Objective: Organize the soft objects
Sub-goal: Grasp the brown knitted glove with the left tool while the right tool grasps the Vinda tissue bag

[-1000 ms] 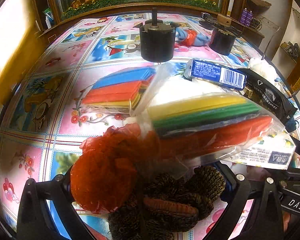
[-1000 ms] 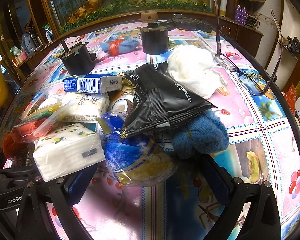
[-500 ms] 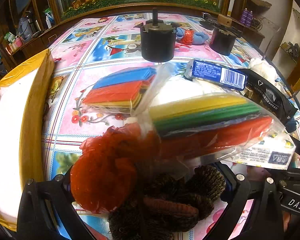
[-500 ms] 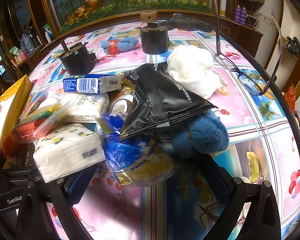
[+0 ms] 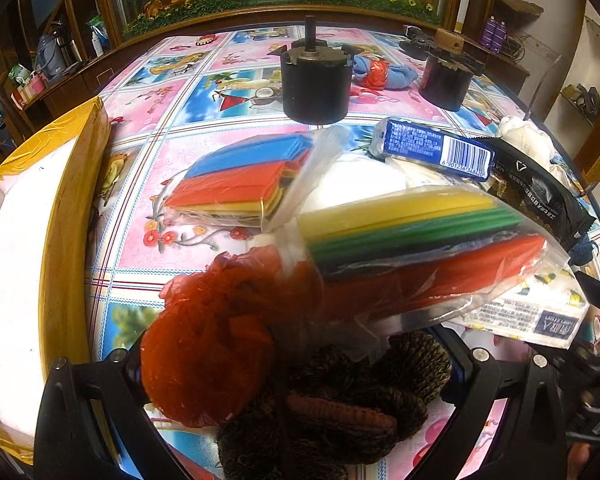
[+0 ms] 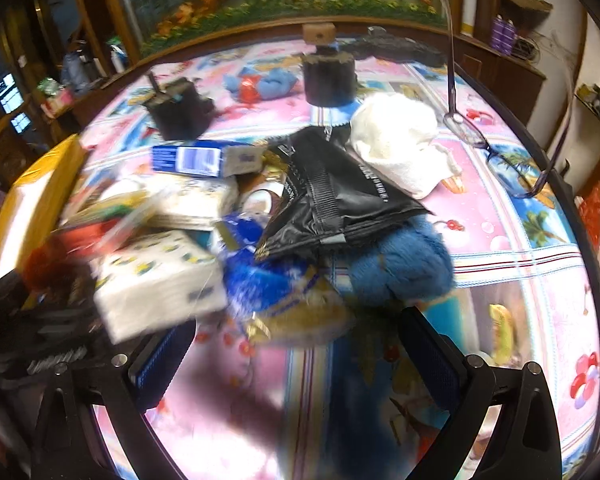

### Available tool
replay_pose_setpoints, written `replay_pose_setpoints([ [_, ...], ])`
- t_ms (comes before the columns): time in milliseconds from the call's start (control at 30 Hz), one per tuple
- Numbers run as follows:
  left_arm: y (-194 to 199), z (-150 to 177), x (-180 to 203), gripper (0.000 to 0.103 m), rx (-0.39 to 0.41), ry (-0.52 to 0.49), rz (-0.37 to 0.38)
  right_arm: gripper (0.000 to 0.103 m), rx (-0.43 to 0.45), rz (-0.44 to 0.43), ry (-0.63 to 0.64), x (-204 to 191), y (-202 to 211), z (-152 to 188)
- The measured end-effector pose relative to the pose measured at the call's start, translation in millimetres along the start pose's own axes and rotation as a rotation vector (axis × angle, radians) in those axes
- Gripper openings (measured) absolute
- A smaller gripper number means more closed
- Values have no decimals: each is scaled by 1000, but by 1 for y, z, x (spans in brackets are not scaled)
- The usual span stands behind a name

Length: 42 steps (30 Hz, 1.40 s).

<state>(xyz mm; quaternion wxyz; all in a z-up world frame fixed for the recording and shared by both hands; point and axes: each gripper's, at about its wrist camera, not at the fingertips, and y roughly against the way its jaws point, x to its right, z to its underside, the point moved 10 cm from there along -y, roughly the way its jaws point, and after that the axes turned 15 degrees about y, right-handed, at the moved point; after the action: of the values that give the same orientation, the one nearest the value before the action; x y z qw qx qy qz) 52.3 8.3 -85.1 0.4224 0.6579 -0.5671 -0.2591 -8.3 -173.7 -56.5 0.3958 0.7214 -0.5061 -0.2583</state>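
Observation:
A pile of soft goods lies on the patterned tablecloth point(image 5: 228, 92). My left gripper point(image 5: 296, 392) is open, its jaws wide apart around an orange mesh pouf point(image 5: 208, 356) and a brown knitted item point(image 5: 340, 412). A clear bag of coloured sheets point(image 5: 416, 248) lies just beyond them. My right gripper point(image 6: 296, 364) is open and empty above bare cloth, just short of a blue-gold packet point(image 6: 288, 292), a tissue pack point(image 6: 156, 284) and blue yarn point(image 6: 400, 264). A black pouch point(image 6: 332, 196) and a white cloth point(image 6: 400, 140) lie behind.
A yellow-edged box point(image 5: 40, 240) with a white inside stands at the left, also in the right wrist view point(image 6: 32, 204). Two black cylinders point(image 5: 315, 80) point(image 5: 446, 80) stand farther back. Glasses point(image 6: 500, 152) lie at the right. A second coloured bag point(image 5: 240, 176) lies flat.
The yellow-edged box has come into view at the left and moved closer. The right wrist view has gone blurred and shifted back slightly; the left gripper has stayed put.

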Motion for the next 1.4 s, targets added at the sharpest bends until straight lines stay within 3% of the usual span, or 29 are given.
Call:
replay_pose_setpoints([
  [200, 0, 0, 0, 103, 0, -1, -1, 102, 75, -59, 23, 0, 29, 13],
  [333, 6, 16, 7, 103, -53, -74, 38, 101, 97, -75, 23, 0, 33, 16],
  [567, 56, 35, -6, 103, -46, -141, 183, 77, 85, -68, 92, -5, 27, 2],
  [633, 67, 41, -11, 103, -32, -148, 225, 74, 72, -79, 104, -9, 21, -3],
  [900, 80, 50, -23, 98, -10, -162, 267, 67, 30, -108, 82, -9, -7, -21],
  [1033, 81, 48, -21, 88, -15, -161, 288, 53, 31, -137, 75, -14, -8, -22],
  [1233, 83, 46, -14, 84, -19, -177, 315, 53, 1, -226, 69, -23, 3, -3],
  [1400, 86, 40, -9, 84, -4, -195, 324, 59, 20, -173, 72, -16, 12, -5],
])
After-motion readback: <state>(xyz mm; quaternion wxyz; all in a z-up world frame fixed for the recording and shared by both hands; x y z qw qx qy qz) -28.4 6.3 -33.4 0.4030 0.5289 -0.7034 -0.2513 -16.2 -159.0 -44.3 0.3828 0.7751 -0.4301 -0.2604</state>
